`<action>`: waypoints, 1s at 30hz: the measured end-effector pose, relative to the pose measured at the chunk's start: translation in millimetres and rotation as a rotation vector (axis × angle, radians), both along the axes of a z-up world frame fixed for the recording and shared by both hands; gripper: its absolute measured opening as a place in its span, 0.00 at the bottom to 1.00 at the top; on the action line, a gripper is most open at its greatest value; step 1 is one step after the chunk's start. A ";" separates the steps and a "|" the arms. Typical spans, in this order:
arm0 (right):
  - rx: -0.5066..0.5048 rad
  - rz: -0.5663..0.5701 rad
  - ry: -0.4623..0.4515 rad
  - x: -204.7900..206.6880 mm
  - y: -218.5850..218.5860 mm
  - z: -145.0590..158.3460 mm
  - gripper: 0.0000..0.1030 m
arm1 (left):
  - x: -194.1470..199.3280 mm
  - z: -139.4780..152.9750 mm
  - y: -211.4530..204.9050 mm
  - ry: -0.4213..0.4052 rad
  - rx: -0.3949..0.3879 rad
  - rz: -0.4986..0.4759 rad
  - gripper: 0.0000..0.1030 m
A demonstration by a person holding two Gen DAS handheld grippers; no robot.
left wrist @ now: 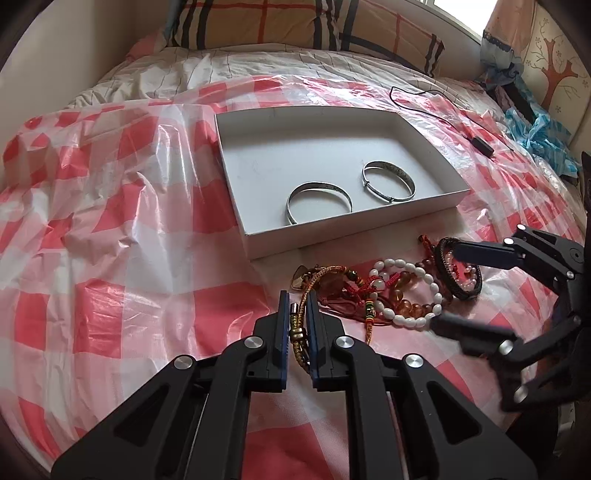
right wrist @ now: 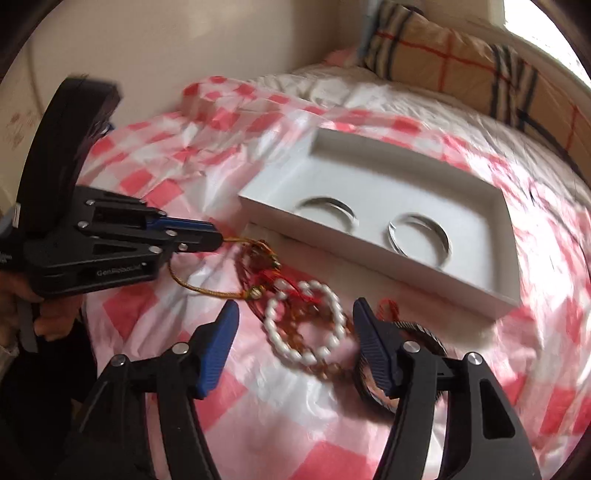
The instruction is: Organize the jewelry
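Observation:
My left gripper [left wrist: 297,299] is shut on a gold braided cord bracelet [left wrist: 301,315], which trails back to the jewelry pile. The pile holds a white bead bracelet [left wrist: 402,267], amber beads, red cords and a black braided bracelet [left wrist: 461,291]. A white box [left wrist: 295,147] beyond the pile holds two silver bangles [left wrist: 290,212] [left wrist: 406,177]. In the right wrist view my right gripper [right wrist: 295,306] stands open just above the white bead bracelet [right wrist: 295,356], its pads touching nothing. The black bracelet [right wrist: 424,332] lies partly behind its right finger. The left gripper [right wrist: 218,240] pinches the gold cord [right wrist: 207,291] at the left.
Everything lies on a bed covered by a crinkled red-and-white checked plastic sheet [left wrist: 110,221]. A thin black cable with a small black unit [left wrist: 484,144] runs right of the box. A plaid pillow [left wrist: 258,22] sits at the head, and blue cloth [left wrist: 535,129] lies at the far right.

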State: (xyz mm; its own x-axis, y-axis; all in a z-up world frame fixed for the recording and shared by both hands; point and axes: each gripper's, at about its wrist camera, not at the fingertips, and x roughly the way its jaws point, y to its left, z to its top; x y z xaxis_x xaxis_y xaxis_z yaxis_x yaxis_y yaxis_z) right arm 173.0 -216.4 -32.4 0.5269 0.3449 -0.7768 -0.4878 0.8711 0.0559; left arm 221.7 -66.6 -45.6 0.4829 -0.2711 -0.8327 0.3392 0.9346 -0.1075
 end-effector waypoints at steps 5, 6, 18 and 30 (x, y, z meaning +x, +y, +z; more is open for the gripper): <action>-0.120 0.104 0.005 22.0 30.0 -22.5 0.51 | 2.7 -1.9 2.1 -0.010 0.040 0.012 0.08; -0.117 0.121 0.014 26.2 31.3 -26.0 0.45 | 3.9 -2.2 3.3 -0.013 0.049 0.017 0.08; 0.060 0.065 0.029 3.8 8.4 -6.6 0.09 | 5.4 1.7 7.7 -0.022 0.055 0.017 0.08; 0.328 -0.156 0.010 -34.5 -39.7 20.7 0.09 | -8.1 28.4 2.7 -0.073 -0.121 -0.055 0.08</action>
State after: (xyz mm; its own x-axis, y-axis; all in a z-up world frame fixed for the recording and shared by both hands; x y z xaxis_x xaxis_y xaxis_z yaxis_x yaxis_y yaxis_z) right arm 138.6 -256.1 -11.7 0.5859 0.4924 -0.6437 -0.3480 0.8702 0.3488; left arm 213.5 -63.9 -17.2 0.5227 -0.3952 -0.7554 0.4002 0.8961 -0.1919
